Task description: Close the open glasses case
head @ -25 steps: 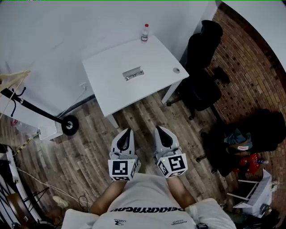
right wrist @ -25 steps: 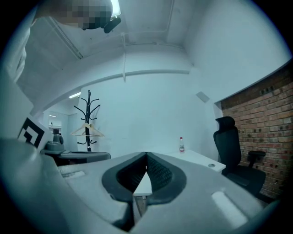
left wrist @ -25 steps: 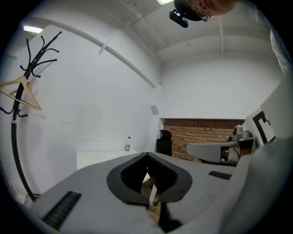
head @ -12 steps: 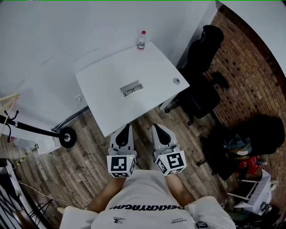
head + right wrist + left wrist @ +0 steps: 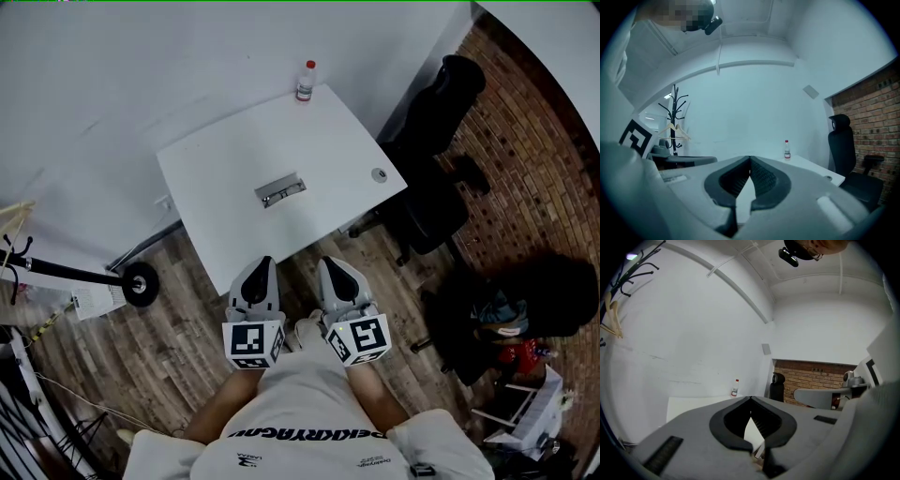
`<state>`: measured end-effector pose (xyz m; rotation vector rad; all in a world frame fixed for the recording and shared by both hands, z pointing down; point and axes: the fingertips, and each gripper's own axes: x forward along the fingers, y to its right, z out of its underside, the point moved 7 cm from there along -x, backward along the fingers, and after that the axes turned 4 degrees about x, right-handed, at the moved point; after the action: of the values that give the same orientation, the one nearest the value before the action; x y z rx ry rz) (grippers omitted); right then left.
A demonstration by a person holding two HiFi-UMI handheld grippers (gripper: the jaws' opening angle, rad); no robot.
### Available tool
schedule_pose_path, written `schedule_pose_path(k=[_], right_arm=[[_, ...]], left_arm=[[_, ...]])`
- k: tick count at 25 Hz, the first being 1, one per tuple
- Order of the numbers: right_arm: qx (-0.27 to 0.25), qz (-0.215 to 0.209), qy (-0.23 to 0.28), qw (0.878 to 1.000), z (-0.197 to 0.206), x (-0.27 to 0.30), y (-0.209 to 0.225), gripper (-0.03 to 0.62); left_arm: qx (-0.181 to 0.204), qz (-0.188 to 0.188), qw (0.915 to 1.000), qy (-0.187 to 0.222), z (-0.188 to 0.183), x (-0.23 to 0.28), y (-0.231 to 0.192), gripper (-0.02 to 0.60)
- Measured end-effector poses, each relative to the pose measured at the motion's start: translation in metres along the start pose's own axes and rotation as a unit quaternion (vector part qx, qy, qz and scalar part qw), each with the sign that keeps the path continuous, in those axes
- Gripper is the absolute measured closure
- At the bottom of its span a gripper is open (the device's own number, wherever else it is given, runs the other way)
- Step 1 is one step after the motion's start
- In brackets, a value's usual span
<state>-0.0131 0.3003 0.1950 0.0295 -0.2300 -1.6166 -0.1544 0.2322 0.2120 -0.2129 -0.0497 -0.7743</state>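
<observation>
Lying near the middle of the white table (image 5: 225, 178), the glasses case (image 5: 279, 189) is seen from the head view as a small grey oblong set slantwise. It appears to be open, though it is too small there for the lid to be made out clearly. A bottle (image 5: 305, 81) with a red cap is stood at the table's far edge, and a black office chair (image 5: 441, 141) is placed just beside the table's right side. Both grippers are held low over the wooden floor (image 5: 169, 328), close to the person's body and near the table's near corner, well apart from the case. The left gripper (image 5: 260, 266) is shown with its jaws brought together at the tips, and nothing is gripped between them. The right gripper (image 5: 329, 265) is likewise closed tip to tip and empty. The two are held side by side, near each other but not touching
</observation>
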Motion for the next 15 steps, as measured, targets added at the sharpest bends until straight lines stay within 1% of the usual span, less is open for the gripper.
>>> schedule_pose_path(k=[7,11,15], right_arm=[[0.007,-0.035,-0.012,0.999,0.003,0.047,0.042,0.592],[0.004,-0.061,-0.022,0.998,-0.007,0.081,0.070,0.592],[0.009,-0.090,-0.042,0.995,-0.003,0.116,0.096,0.592]], left_arm=[[0.004,-0.031,0.9994,-0.014,0.004,0.053,-0.003,0.584],[-0.001,-0.061,0.9979,-0.021,0.001,0.090,-0.007,0.584],[-0.005,-0.092,0.9952,-0.033,0.007,0.128,-0.015,0.584]])
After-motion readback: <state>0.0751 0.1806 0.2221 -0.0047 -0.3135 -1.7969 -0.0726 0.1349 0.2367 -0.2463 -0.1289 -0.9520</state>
